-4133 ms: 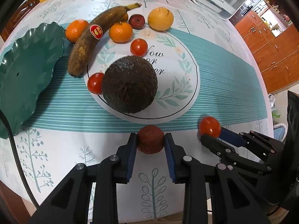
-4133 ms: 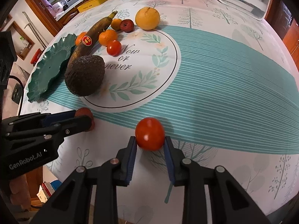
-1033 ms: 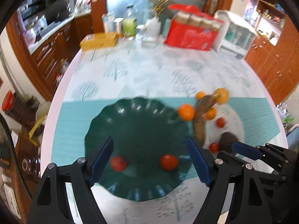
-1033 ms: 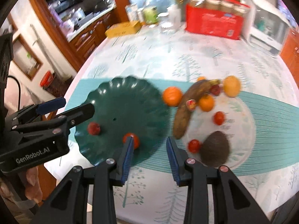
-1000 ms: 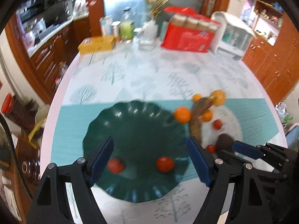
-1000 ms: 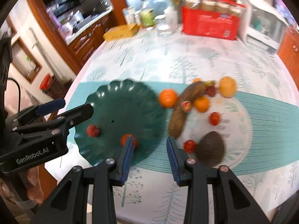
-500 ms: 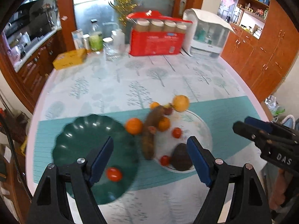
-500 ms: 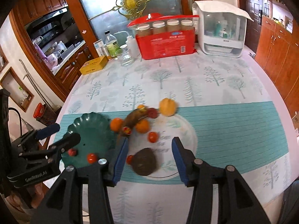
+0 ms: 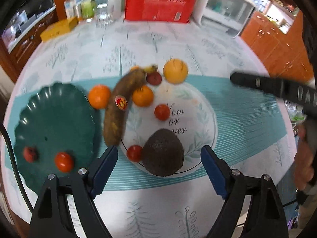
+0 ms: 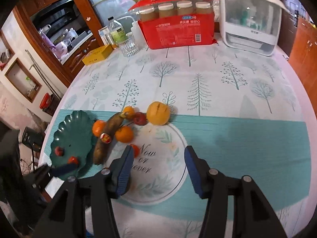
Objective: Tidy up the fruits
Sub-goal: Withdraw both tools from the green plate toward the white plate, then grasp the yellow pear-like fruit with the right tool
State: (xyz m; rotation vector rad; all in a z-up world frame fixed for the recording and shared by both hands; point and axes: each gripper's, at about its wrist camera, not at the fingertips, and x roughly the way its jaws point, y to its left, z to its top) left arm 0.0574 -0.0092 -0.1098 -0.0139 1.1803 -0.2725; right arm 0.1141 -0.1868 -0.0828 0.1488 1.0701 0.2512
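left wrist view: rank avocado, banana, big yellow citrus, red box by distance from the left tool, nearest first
1. Avocado, on the round mat, right between the open left tool's fingers.
2. Banana, left of centre, its near end by the green plate.
3. Yellow citrus, beyond the banana's stem.
4. Red box, at the table's far edge.

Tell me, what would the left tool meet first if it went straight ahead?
Probably the avocado: it lies between the open fingers of the left tool, with a small tomato beside it. Depth is unclear.
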